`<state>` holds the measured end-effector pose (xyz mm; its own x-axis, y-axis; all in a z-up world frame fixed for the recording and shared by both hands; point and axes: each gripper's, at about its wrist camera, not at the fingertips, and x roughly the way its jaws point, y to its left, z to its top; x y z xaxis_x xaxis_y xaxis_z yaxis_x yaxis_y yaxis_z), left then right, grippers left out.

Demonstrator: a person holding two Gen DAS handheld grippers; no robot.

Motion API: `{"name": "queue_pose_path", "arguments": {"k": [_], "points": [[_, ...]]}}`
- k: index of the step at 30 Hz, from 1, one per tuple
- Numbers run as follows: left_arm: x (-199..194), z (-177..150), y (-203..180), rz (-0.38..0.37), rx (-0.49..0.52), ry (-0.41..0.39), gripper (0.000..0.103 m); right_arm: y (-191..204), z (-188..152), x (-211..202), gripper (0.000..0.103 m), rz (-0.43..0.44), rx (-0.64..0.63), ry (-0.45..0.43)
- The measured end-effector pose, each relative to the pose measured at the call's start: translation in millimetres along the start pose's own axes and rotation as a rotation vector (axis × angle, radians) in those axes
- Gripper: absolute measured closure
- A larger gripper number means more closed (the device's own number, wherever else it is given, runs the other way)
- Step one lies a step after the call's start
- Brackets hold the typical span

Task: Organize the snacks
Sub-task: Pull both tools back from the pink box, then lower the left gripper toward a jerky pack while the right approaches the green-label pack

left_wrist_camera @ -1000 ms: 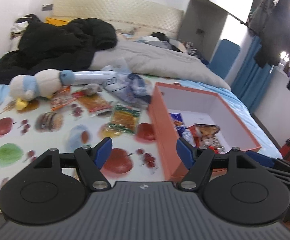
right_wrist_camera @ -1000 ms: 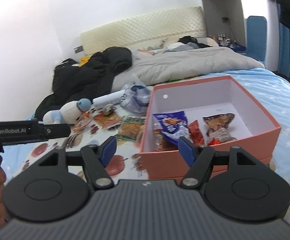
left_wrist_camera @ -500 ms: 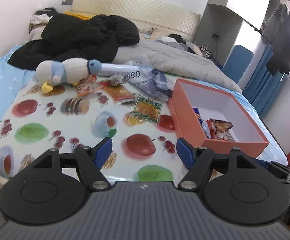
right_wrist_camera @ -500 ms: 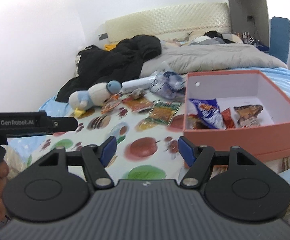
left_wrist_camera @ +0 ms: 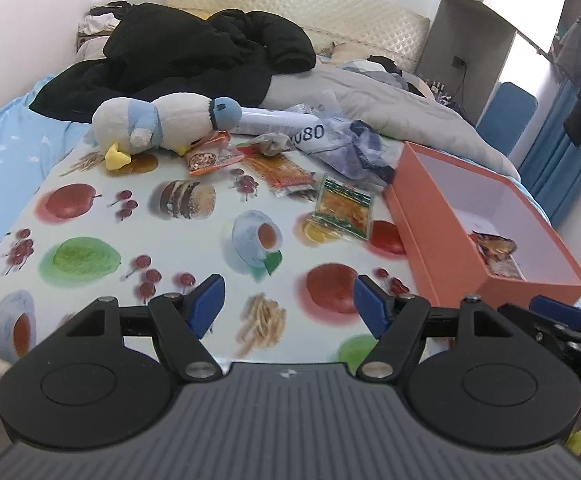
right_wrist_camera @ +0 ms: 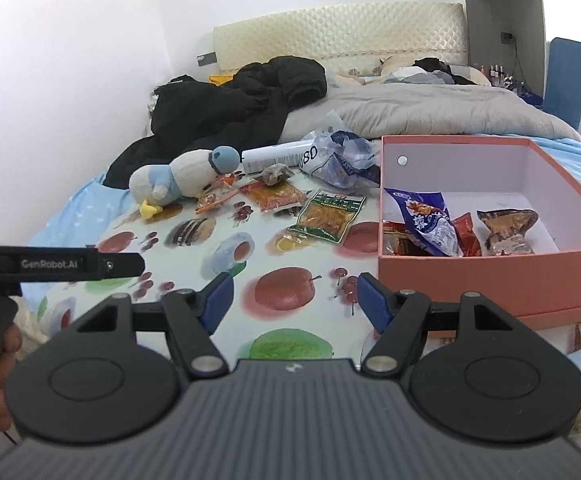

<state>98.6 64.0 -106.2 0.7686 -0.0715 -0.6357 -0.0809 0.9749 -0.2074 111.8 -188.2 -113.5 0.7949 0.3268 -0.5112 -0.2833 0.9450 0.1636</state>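
Note:
An orange box [right_wrist_camera: 490,280] [left_wrist_camera: 438,240] stands on the fruit-print cloth at the right and holds several snack packets, among them a blue one [right_wrist_camera: 424,216] and a brown one [right_wrist_camera: 506,228] [left_wrist_camera: 494,246]. Loose packets lie on the cloth left of the box: a green-yellow one [right_wrist_camera: 328,216] [left_wrist_camera: 344,208], an orange one [right_wrist_camera: 272,196] [left_wrist_camera: 284,170] and a small one [right_wrist_camera: 214,200] [left_wrist_camera: 206,156]. My left gripper [left_wrist_camera: 288,304] and right gripper [right_wrist_camera: 292,296] are both open and empty, hovering over the near edge of the cloth.
A plush penguin [left_wrist_camera: 158,126] [right_wrist_camera: 182,178], a white tube [left_wrist_camera: 274,122], a crumpled plastic bag [right_wrist_camera: 338,160], a black jacket [left_wrist_camera: 186,52] and a grey duvet [right_wrist_camera: 430,114] lie further back on the bed. The other hand-held gripper [right_wrist_camera: 50,266] shows at the left.
Both grippers have pulled back and swung left from the box, so more of the fruit-print cloth and loose packets shows. Both stay open and empty.

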Motion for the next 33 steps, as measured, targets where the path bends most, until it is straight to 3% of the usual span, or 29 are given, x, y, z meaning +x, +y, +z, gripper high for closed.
{"name": "queue_pose_path", "arguments": {"k": [9,15,19,25,26,28,30,33], "points": [[78.7,26.4,37.9,0.005,-0.050,0.027,0.028,18.8,0.6,61.4,0.033,0.046,-0.023,-0.002],[141.1,50.7,69.6,0.021,-0.106,0.035,0.028,28.8,1.2,114.0,0.033,0.015,-0.044,-0.004],[184.8,68.1,89.3,0.004,-0.162,0.055,0.009,25.3,1.8,156.6,0.033,-0.050,-0.021,-0.015],[234.7,97.6,105.7,0.032,-0.202,0.017,0.006,13.0,4.4,219.0,0.033,-0.111,0.022,-0.015],[243.1,103.4,107.5,0.039,-0.204,0.012,0.006,11.5,5.8,226.7,0.031,-0.119,0.021,-0.016],[259.4,115.8,110.7,0.055,-0.213,0.009,0.006,9.1,9.6,241.4,0.012,-0.123,0.015,-0.011],[272.4,127.7,113.2,0.076,-0.235,-0.007,0.005,6.6,13.1,254.0,0.011,-0.134,0.014,-0.018],[296.6,146.9,120.1,0.094,-0.304,0.037,0.004,2.4,21.0,273.1,0.011,-0.153,0.012,-0.011]]}}
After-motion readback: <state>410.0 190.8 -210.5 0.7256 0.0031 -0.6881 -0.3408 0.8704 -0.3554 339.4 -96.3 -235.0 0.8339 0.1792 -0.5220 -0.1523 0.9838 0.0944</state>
